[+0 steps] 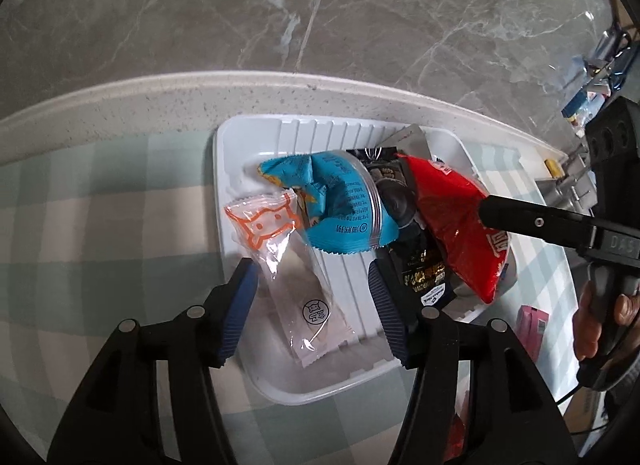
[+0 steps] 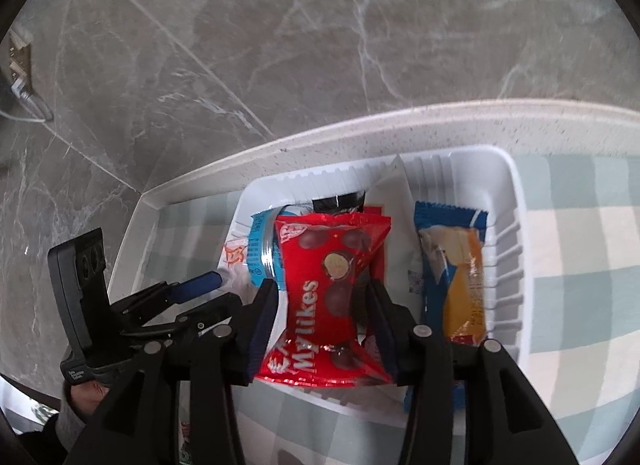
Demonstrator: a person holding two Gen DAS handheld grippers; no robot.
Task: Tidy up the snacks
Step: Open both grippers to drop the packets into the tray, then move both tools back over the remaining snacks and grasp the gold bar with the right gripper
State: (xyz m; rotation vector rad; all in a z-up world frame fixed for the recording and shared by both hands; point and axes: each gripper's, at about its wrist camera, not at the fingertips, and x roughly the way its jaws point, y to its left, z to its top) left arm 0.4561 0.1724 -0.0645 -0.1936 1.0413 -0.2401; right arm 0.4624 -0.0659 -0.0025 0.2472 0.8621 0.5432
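The left claw [image 1: 312,301] hangs over the near end of the white tray [image 1: 228,185]. Its blue pads are spread apart. A clear packet [image 1: 292,285] lies between them, but the pads do not press it.

The right claw [image 2: 322,305] sits at the near side of the tray too, with the red bag [image 2: 328,289] of chocolate balls between its pads. The pads look close to the bag's sides. I cannot tell if they are pinching it or letting it go.

Farther in, a blue packet [image 1: 344,209] lies on top of a dark packet [image 1: 416,265]. An orange and blue bar [image 2: 456,265] rests by the tray's right wall. Behind the tray are the counter edge [image 1: 280,89] and the grey floor.

The clear packet pokes over the tray's left rim, so I think it could slide out onto the checked cloth [image 1: 100,205]. The snacks are piled up, and a bump from either claw could knock them over. The two claws are near each other and might hit.
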